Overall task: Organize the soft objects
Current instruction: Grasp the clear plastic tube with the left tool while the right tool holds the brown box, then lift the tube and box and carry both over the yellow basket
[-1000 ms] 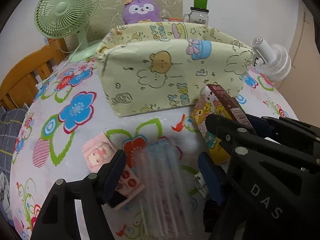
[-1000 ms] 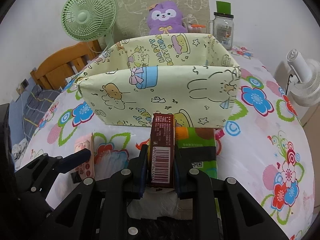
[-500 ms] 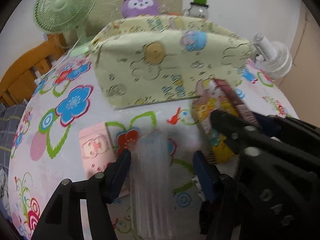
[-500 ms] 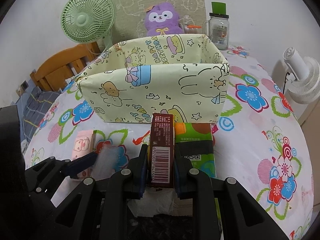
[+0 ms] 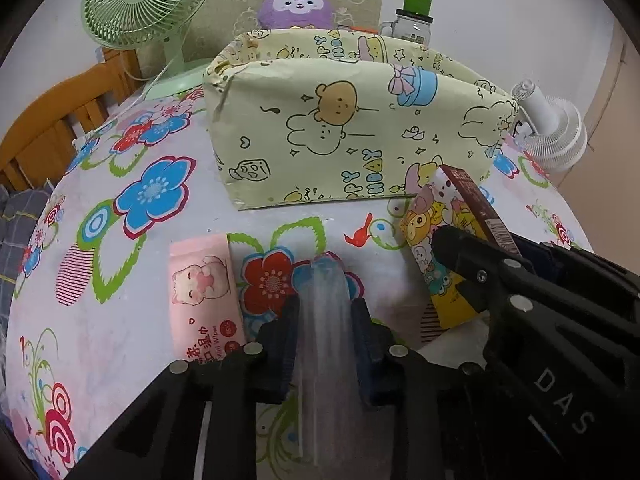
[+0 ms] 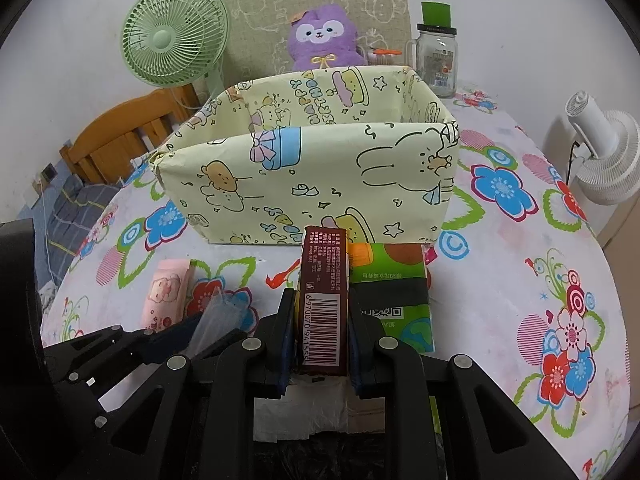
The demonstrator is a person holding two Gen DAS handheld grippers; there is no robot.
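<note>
A clear plastic packet (image 5: 322,320) is pinched by the just-closed left gripper (image 5: 324,316) above the tablecloth (image 5: 120,320) – a brown-edged pack (image 6: 324,300) is clamped in the right gripper (image 6: 320,320), both in front of the yellow box (image 5: 340,132).

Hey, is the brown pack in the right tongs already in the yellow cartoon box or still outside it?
Outside. The brown pack sits clamped in the right tongs, in front of the box's near wall.

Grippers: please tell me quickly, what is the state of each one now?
Left gripper: jaws have just been closing, now shut on the clear plastic pack.
Right gripper: shut on the brown-edged tissue pack.
</note>
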